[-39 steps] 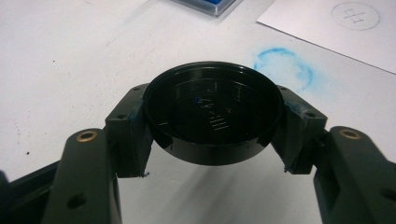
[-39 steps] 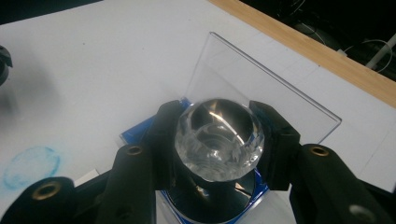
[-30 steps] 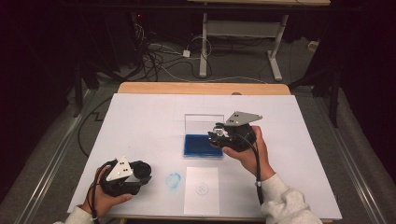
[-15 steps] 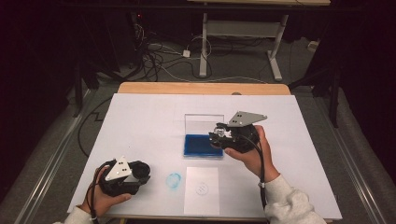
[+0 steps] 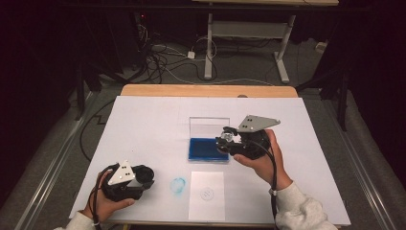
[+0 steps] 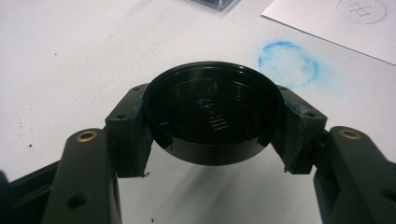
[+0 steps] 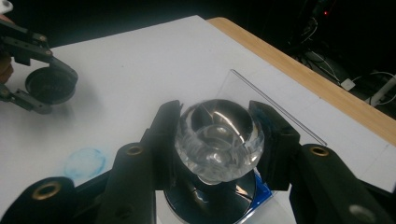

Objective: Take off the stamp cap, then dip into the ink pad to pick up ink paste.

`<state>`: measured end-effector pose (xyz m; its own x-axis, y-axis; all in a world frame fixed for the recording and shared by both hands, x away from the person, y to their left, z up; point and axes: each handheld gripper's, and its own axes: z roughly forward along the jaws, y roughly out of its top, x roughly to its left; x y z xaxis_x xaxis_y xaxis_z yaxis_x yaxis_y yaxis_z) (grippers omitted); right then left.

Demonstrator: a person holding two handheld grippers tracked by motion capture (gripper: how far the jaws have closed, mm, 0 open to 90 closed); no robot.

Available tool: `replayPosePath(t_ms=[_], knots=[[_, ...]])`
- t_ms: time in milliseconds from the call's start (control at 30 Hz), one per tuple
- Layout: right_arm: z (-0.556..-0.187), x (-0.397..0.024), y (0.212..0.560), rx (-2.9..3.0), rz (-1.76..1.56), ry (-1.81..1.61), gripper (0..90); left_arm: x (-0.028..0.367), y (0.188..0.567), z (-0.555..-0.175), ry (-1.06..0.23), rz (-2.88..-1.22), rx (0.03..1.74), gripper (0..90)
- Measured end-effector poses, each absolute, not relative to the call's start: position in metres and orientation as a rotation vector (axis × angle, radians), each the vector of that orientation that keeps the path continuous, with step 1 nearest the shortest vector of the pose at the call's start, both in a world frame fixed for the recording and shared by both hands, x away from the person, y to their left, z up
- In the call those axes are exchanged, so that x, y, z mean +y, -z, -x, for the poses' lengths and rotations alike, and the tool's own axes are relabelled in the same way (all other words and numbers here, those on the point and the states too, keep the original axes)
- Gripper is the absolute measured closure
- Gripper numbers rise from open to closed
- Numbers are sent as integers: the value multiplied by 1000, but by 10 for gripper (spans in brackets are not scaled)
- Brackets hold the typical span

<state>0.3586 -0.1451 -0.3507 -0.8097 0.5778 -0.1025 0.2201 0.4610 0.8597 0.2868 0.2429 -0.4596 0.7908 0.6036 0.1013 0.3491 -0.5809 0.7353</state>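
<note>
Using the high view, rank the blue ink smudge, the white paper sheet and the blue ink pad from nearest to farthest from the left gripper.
1. Blue ink smudge: on the table just right of the left gripper.
2. White paper sheet: next over to the right, past the smudge, at the near edge.
3. Blue ink pad: farthest, up and to the right, under the right gripper.

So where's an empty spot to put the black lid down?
The widest bare stretch of the white table cover is left of the blue ink pad and beyond the left claw holding the black lid. Also bare: behind the ink pad. It's crowded near the blue smudge and paper sheet.
</note>
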Motion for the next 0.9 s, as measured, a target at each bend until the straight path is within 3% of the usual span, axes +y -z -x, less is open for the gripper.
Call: replayPosePath(t_ms=[900], knots=[[-327,-143,347,2372,-598,-1359,562,236,458,-286,-458,-2260,677,367]])
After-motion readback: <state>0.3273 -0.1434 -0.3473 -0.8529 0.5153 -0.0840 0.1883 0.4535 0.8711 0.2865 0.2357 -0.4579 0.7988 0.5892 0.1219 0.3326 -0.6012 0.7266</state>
